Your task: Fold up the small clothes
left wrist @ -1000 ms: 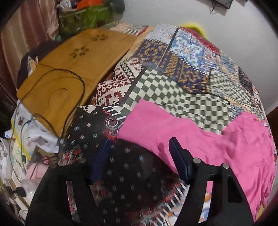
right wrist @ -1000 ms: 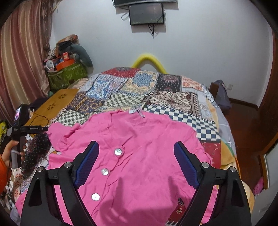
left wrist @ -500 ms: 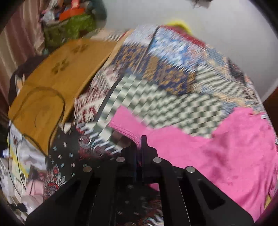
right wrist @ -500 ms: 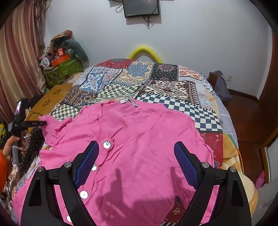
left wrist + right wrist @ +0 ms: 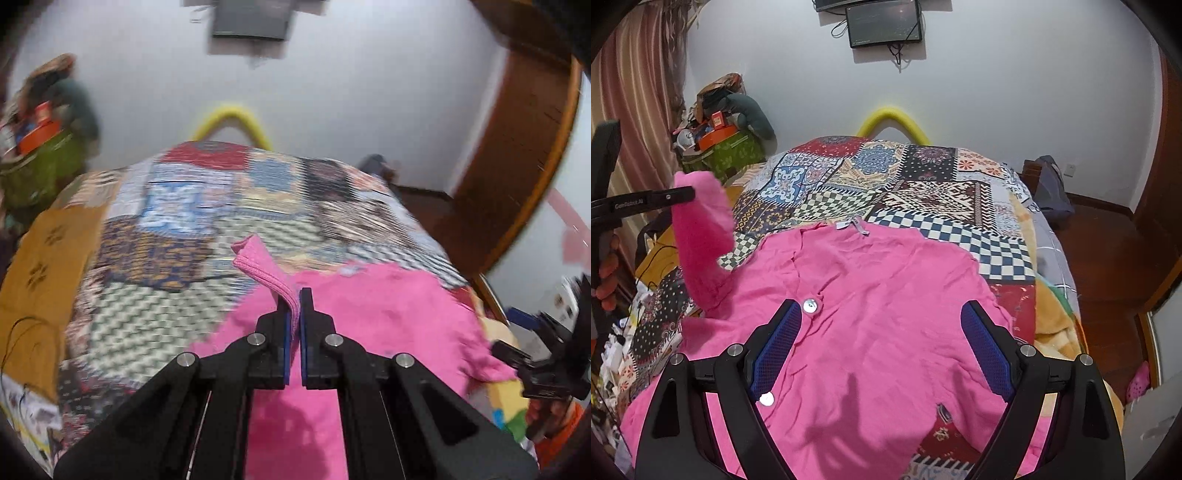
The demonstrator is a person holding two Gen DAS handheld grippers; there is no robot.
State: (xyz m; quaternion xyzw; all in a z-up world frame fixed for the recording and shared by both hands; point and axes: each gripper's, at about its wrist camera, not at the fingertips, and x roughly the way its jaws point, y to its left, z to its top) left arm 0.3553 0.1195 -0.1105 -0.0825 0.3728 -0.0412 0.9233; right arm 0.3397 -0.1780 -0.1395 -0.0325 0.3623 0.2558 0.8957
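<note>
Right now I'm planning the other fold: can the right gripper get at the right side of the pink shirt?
Probably yes: the right gripper hangs open over the pink shirt, nothing lying across it.

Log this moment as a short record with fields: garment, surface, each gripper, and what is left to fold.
garment: pink shirt, buttons up, spread flat apart from one raised sleeve
surface: patchwork quilt on a bed
left gripper: jaws shut on the sleeve cuff, lifted above the quilt
right gripper: jaws open, holding nothing, over the middle of the shirt
folding state: no fold laid down yet; body of the shirt lies unfolded
background: yellow tube at the far end of the bed, screen on the wall
</note>
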